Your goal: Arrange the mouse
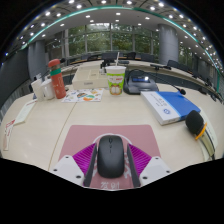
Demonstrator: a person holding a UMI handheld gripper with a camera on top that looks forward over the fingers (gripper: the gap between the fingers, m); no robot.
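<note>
A black computer mouse point(111, 156) sits between my two fingers, and the magenta pads point(84, 158) press on both of its sides. My gripper point(111, 165) is shut on it. The mouse is over the near part of a pink mouse mat point(110, 133) that lies on the pale desk point(50, 125). I cannot tell whether the mouse touches the mat or is lifted just off it.
Beyond the mat stand a white and green cup point(115, 80), an orange bottle point(57, 78) and a dark tablet point(141, 82). A blue and white book point(170, 104) and a black and yellow object point(197, 125) lie to the right. A white item point(22, 112) lies to the left.
</note>
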